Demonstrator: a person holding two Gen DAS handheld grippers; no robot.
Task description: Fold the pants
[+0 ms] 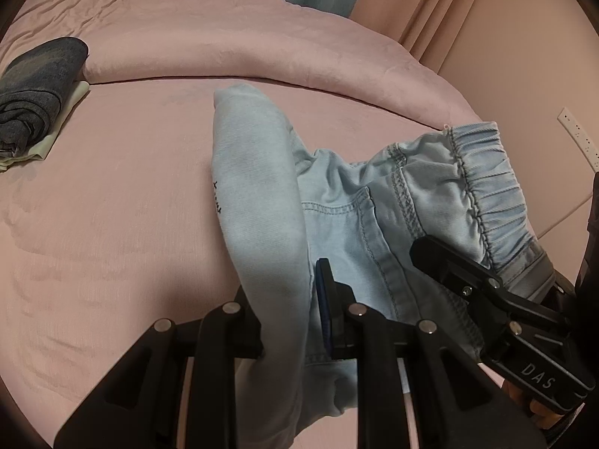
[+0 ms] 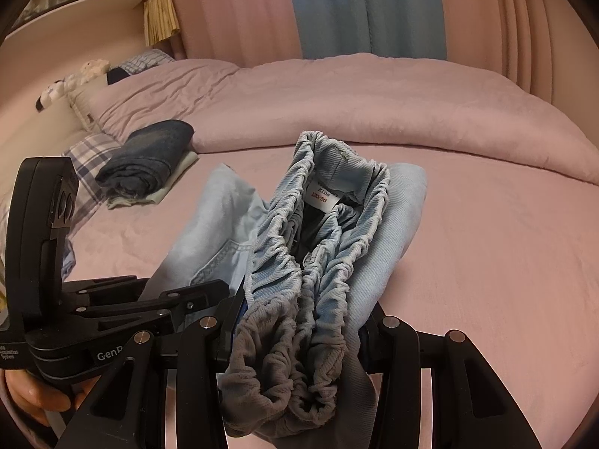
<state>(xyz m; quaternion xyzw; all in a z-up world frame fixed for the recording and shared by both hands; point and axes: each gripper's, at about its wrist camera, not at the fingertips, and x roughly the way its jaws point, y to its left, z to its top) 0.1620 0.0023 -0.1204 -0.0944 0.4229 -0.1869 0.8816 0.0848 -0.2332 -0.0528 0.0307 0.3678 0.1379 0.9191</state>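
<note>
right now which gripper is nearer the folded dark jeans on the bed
Left. The left gripper is shut on a leg of the light blue pants, on the side toward the folded dark jeans. The right gripper, shut on the waistband, is farther away.

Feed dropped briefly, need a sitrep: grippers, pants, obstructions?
Left gripper shut on light blue denim pants, leg fold. Right gripper shut on elastic waistband. Dark folded jeans on pink bed, clear of work.
</note>
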